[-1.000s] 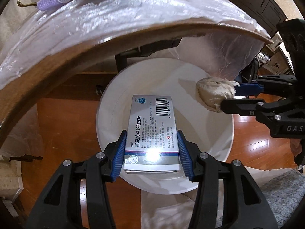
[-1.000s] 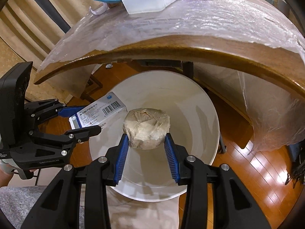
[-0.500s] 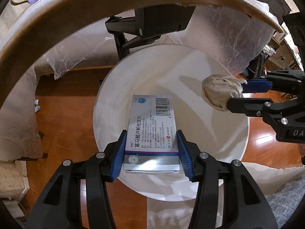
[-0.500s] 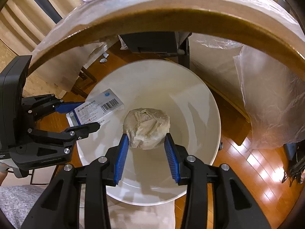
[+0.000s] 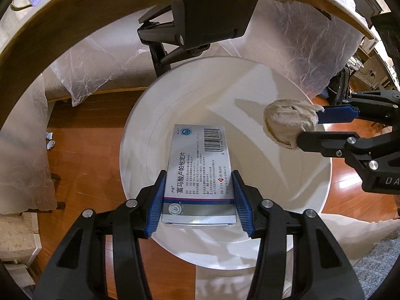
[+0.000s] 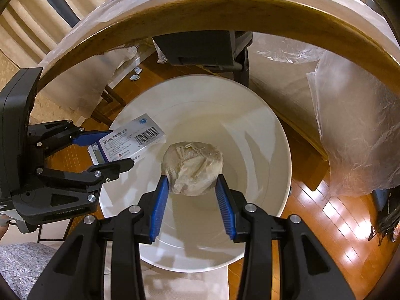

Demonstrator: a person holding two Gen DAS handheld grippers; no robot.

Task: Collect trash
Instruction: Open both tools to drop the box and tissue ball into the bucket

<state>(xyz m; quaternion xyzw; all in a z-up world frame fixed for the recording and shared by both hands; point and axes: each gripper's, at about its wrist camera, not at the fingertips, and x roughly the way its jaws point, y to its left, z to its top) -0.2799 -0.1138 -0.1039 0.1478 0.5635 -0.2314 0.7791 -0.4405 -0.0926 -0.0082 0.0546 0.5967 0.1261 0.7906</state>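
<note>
My left gripper (image 5: 198,187) is shut on a silver-blue medicine box (image 5: 200,170) with a barcode, held over the mouth of a white bin (image 5: 140,130). My right gripper (image 6: 192,187) is shut on a crumpled beige paper ball (image 6: 192,161), also over the white bin (image 6: 280,150). In the left wrist view the paper ball (image 5: 290,123) and right gripper (image 5: 307,125) hang over the bin's right rim. In the right wrist view the box (image 6: 130,141) and left gripper (image 6: 120,147) are over its left rim.
The bin stands on a wooden floor (image 5: 82,125) under the curved edge of a plastic-covered wooden table (image 6: 225,7). A black table base (image 5: 200,15) stands behind the bin. Plastic sheeting (image 6: 357,130) hangs at the right. A grey rug (image 5: 375,270) lies near.
Both grippers have moved down below the table edge and closer to the bin, which now looks larger. Each still holds its item.
</note>
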